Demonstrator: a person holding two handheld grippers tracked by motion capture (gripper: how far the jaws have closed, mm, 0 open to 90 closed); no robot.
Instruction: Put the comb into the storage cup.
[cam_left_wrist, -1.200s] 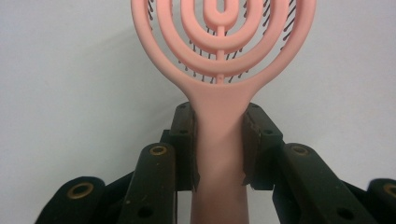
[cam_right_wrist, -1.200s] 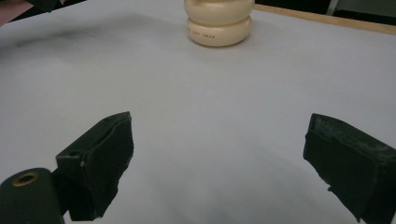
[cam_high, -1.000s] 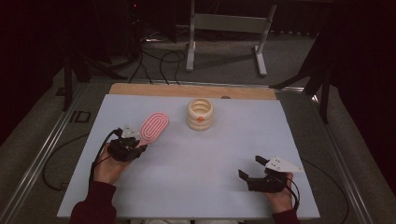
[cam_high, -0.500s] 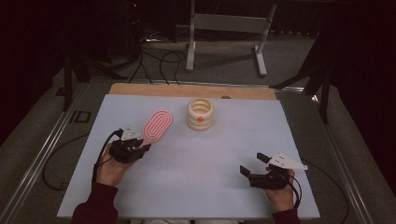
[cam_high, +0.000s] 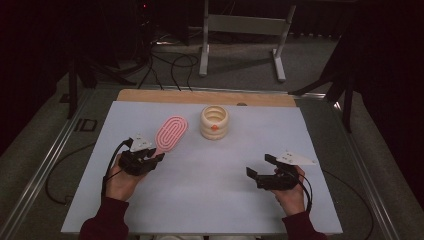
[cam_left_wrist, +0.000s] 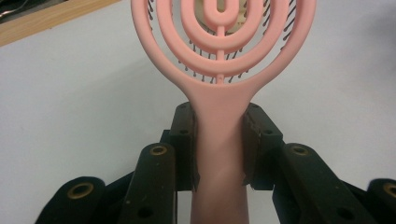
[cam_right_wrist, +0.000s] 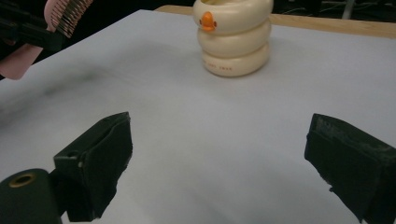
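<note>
1. In the left gripper view the pink brush (cam_left_wrist: 219, 70) is cut off at the top edge, and its handle runs out of the bottom of the frame between the jaws; a cream shape shows behind the open loops of its head, too broken up to read there.
2. In the right gripper view the brush's bristled head sits in the upper left corner, partly cropped, with the dark jaws that hold it beside it.
3. The left gripper (cam_high: 145, 157) is clamped narrowly on the brush handle, a pad pressing each side of it just below the head.
4. From the high view the brush (cam_high: 171, 133) points away from the person toward the back of the surface (cam_high: 210, 200), its head near the left of the cream ringed holder (cam_high: 214, 122) and apart from it.
5. The right gripper (cam_high: 262, 167) has its jaws spread wide with nothing between them, at the right front of the surface.
6. The holder (cam_right_wrist: 233, 39), bearing a small orange mark, stands upright toward the back edge, by the wooden strip (cam_high: 205, 96).
7. Bare surface lies between the two grippers and in front of the holder.
</note>
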